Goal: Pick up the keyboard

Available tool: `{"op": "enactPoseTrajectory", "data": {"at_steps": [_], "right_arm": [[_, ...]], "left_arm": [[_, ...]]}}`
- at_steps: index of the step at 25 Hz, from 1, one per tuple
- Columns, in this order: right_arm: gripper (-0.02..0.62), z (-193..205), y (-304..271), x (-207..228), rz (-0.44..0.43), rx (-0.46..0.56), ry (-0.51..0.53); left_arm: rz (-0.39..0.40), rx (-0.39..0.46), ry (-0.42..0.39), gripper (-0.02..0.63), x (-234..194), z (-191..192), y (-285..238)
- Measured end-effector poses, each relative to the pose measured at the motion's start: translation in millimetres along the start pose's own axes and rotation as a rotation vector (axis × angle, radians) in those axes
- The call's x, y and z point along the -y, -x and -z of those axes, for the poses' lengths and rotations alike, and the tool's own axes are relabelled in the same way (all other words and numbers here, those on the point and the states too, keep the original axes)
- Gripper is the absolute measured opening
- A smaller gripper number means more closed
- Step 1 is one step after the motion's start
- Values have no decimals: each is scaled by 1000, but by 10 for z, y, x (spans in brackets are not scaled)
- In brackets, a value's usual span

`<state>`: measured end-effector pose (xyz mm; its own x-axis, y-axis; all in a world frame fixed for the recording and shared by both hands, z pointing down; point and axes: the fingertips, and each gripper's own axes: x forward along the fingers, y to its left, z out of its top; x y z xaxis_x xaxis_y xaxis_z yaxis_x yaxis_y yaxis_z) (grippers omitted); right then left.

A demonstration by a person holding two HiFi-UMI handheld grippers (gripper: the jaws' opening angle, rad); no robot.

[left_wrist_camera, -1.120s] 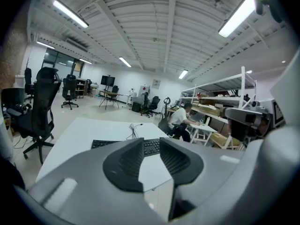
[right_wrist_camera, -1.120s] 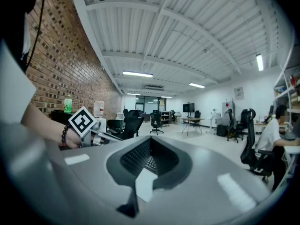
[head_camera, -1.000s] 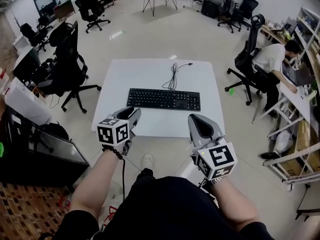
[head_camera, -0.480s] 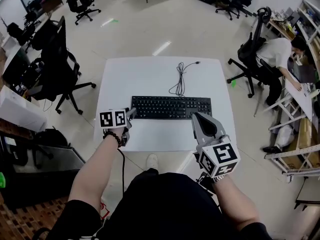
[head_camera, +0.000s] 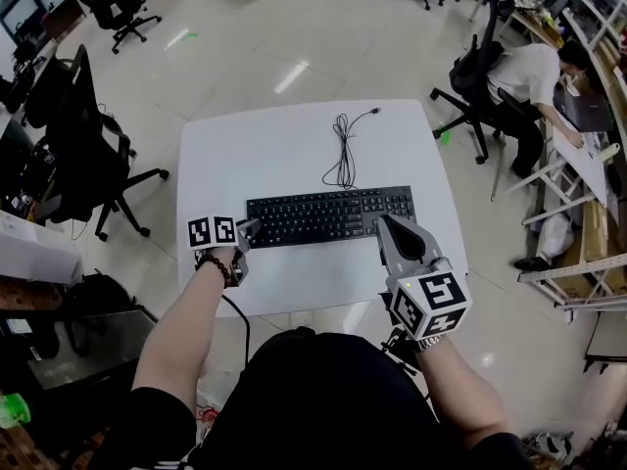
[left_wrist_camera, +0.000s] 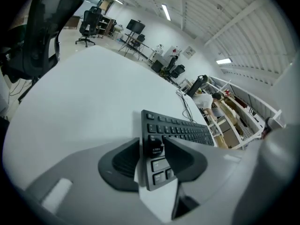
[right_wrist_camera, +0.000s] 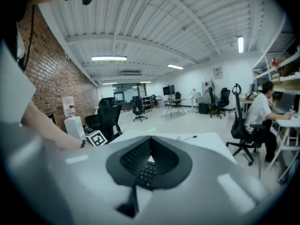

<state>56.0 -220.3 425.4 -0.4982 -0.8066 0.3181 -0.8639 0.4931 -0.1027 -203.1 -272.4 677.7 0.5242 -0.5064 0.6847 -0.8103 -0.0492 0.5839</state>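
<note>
A black keyboard lies across the white table, and its black cable loops toward the far edge. My left gripper is low at the keyboard's left end. In the left gripper view its jaws are opening, and the keyboard's end corner lies between them at the left gripper without being squeezed. My right gripper hovers over the keyboard's right end with its jaws shut and nothing in them. In the right gripper view the right gripper shows closed tips with keyboard keys just beyond.
Black office chairs stand left of the table. A person sits at a desk on the right beside another chair. Shelving lines the right side. The table's near edge is just in front of me.
Both grippers came forward over the table. The left one dropped to the keyboard's left end and its jaws spread. The right one reached the keyboard's right end, still shut.
</note>
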Motion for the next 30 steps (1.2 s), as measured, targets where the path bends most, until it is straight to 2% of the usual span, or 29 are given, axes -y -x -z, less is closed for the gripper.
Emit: {"op": "enactPoseTrajectory", "data": {"at_steps": [7, 13, 16, 21, 25, 30], "right_arm": [[3, 58, -130, 75, 29, -29, -29], [3, 120, -190, 113, 33, -47, -49], [3, 209, -226, 87, 33, -60, -68], [3, 336, -283, 105, 31, -78, -113], [3, 504, -321, 156, 26, -112, -192], [6, 877, -332, 287, 51, -164, -351]], "left_arm": [[53, -10, 62, 135, -35, -31, -37], [69, -3, 62, 129, 42, -22, 78], [90, 11, 69, 103, 80, -37, 222], [118, 29, 50, 91, 300, -115, 477], [155, 55, 47, 83, 514, -183, 664], [183, 78, 25, 80, 718, -280, 828]]}}
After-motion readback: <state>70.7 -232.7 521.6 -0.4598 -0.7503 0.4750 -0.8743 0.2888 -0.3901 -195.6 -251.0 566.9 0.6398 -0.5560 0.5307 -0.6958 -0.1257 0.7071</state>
